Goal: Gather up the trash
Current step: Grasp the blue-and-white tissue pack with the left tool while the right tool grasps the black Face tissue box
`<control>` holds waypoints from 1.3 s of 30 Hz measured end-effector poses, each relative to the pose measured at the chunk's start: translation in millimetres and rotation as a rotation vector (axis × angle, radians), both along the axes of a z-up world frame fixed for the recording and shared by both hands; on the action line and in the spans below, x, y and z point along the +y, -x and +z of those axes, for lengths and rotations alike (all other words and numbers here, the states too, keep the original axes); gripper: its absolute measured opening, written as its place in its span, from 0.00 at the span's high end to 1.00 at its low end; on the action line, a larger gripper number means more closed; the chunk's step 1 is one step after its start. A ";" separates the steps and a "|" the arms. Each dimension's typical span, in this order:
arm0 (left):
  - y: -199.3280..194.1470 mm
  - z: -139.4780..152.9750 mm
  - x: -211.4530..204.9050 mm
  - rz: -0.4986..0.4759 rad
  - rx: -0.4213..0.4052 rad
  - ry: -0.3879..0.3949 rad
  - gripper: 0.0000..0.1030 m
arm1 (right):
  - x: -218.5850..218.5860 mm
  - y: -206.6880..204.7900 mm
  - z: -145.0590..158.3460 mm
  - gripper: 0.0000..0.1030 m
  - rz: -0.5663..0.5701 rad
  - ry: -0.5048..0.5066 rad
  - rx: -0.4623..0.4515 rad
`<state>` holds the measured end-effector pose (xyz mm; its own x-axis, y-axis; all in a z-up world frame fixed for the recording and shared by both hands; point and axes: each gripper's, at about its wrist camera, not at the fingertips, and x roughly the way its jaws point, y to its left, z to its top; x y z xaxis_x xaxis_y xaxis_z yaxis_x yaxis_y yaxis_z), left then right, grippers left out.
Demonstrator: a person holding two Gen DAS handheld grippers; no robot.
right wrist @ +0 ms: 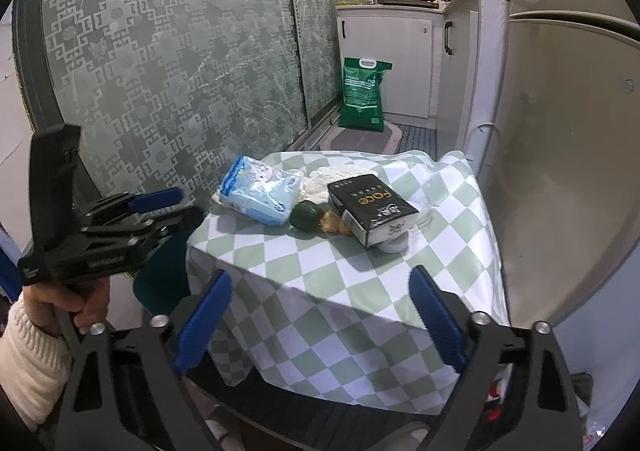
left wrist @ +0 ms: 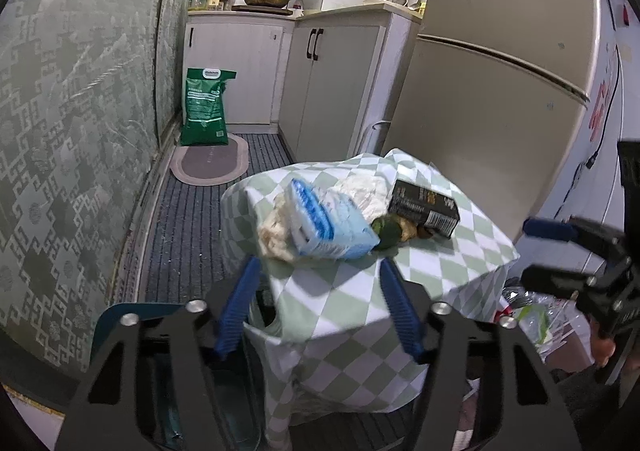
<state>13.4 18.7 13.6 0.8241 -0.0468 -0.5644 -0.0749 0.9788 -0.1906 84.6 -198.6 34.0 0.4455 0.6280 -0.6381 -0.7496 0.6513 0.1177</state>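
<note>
A small table with a green-white checked cloth (left wrist: 460, 263) (right wrist: 320, 263) carries a pile of trash. In it are a light blue tissue pack (left wrist: 332, 223) (right wrist: 260, 191), crumpled white paper (left wrist: 364, 191) (right wrist: 332, 179), a black carton (left wrist: 424, 207) (right wrist: 372, 211), a dark green round fruit (left wrist: 386, 233) (right wrist: 304, 215) and brownish scraps (right wrist: 332, 223). My left gripper (left wrist: 320, 275) is open and empty just short of the blue pack. My right gripper (right wrist: 320, 287) is open and empty above the table's near edge. Each gripper shows in the other's view, the right one (left wrist: 560, 251) and the left one (right wrist: 172, 203).
A fridge (left wrist: 500, 71) stands right behind the table. A patterned glass wall (right wrist: 160, 71) runs along the left. White cabinets (left wrist: 332, 83), a green sack (left wrist: 204, 107) and an oval mat (left wrist: 208, 163) are at the far end. A bag of plastic trash (left wrist: 536, 311) sits beside the table.
</note>
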 end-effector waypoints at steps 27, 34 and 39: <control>-63.1 -8.5 14.5 -0.020 0.122 0.052 0.89 | 6.1 -30.2 -0.9 0.44 -0.029 0.014 0.027; -53.8 0.2 9.4 -0.031 0.053 0.034 0.92 | 15.1 -47.0 -0.5 0.44 -0.015 0.107 -0.049; -38.9 19.4 10.8 -0.049 -0.034 0.067 0.92 | 28.0 -64.7 -1.1 0.44 0.023 0.147 -0.081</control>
<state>52.3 29.4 33.0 0.8388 -0.1241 -0.5301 -0.0196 0.9662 -0.2572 149.3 -170.6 32.9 0.4859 0.5413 -0.6862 -0.7677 0.6397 -0.0391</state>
